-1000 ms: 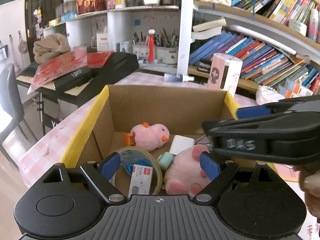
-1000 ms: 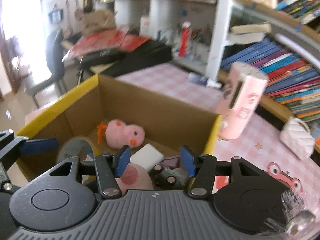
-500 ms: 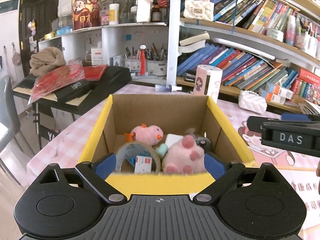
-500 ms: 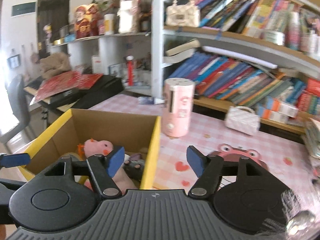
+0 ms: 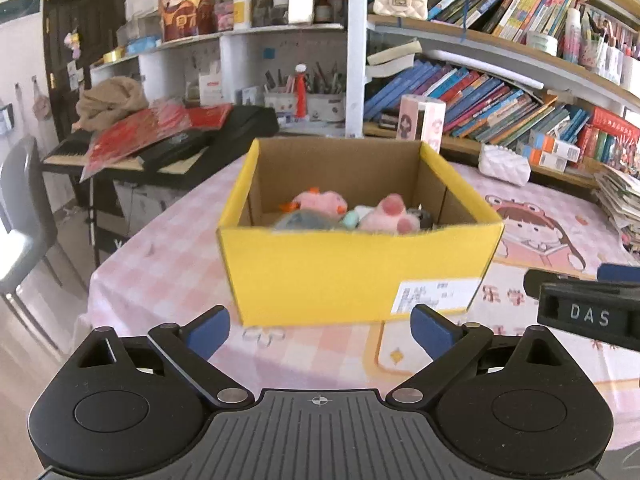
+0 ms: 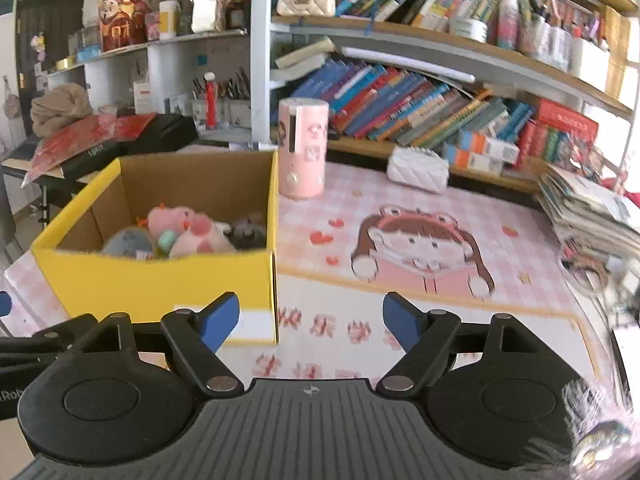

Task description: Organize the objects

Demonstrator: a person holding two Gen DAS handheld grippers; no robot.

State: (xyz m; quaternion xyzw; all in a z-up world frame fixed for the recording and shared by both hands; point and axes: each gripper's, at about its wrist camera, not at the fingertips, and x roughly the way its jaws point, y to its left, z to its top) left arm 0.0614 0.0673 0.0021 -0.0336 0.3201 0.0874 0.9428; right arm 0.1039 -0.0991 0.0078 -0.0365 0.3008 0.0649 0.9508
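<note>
1. While both grippers sit on the near side of the yellow box (image 5: 360, 268), I read the step as the pause after a drop-off: nothing is in either claw, and I judge the sorting to be well along.
2. Left gripper (image 5: 320, 330): jaws spread wide, having just been opening, nothing between them. It faces the box's near wall, clear of it.
3. Right gripper (image 6: 311, 322): jaws apart and empty, also just been opening. It points past the box's right-hand corner, over the pink tablecloth (image 6: 400, 196).
4. Box contents, as far as I can see over the near wall: a pink plush chick (image 5: 320, 200) toward the back, a roll of tape (image 5: 304, 220) in front of it, a second pink plush (image 5: 394, 216) to the right, a small mint-green item (image 5: 351, 219) between them, and something dark in the right corner that I cannot identify.
5. Outside the box: a pink canister (image 6: 303, 148) stands just behind its far right corner, and a white quilted pouch (image 6: 418, 168) lies further right, near the bookshelf (image 6: 440, 112).
6. Next move, my judgement: if more is to go in, the canister is the closest candidate. It is tall and round, so I would bring the right claw in level with its jaws wider than its body and grip at mid-height.
</note>
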